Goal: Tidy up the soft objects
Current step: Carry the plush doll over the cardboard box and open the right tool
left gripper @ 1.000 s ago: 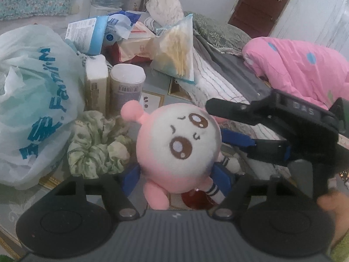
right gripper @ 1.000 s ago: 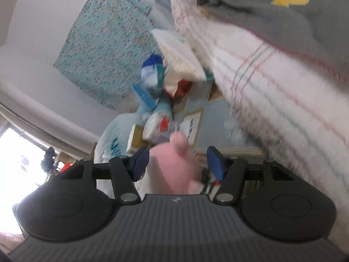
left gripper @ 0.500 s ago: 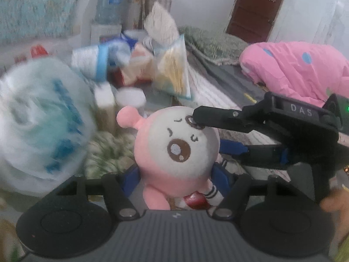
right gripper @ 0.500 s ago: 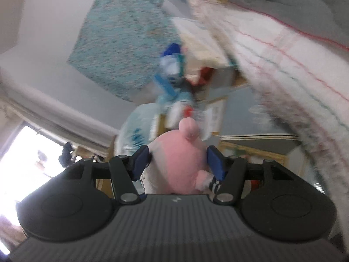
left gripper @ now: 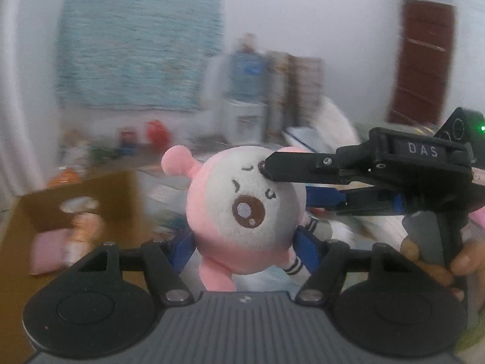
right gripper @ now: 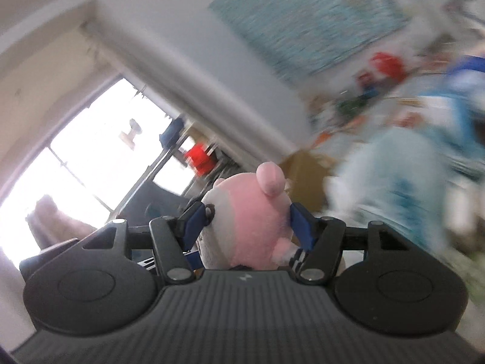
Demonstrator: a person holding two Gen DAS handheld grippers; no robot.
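Left wrist view, plush toy: the pink-and-white plush toy sits right in the middle, face toward the camera, round head up, small pink legs hanging below.
Left wrist view, left gripper: the left gripper has its blue fingers pressed against both sides of the toy's lower body, clenched on it.
Left wrist view, right gripper: the right gripper reaches in from the right, one black finger lying across the toy's forehead and touching it, a blue pad behind the head; it grips the head between them.
Left wrist view, hand: a hand wraps the right gripper's handle at the right edge.
Left wrist view, background: heavily blurred. A teal patterned cloth hangs on the wall, a brown door stands at right, and a brown cardboard box sits at left, below and beside the toy.
Right wrist view, plush toy: here we see the toy from behind, pink back and one rounded ear on top, wedged between the two blue fingers.
Right wrist view, right gripper: the right gripper squeezes the toy's head on both sides, fingers in contact with the plush.
Right wrist view, background: a bright window fills the left, the teal cloth shows top right, and a pale blue plastic bag smears across the right. Too blurred to tell what the toy is above.
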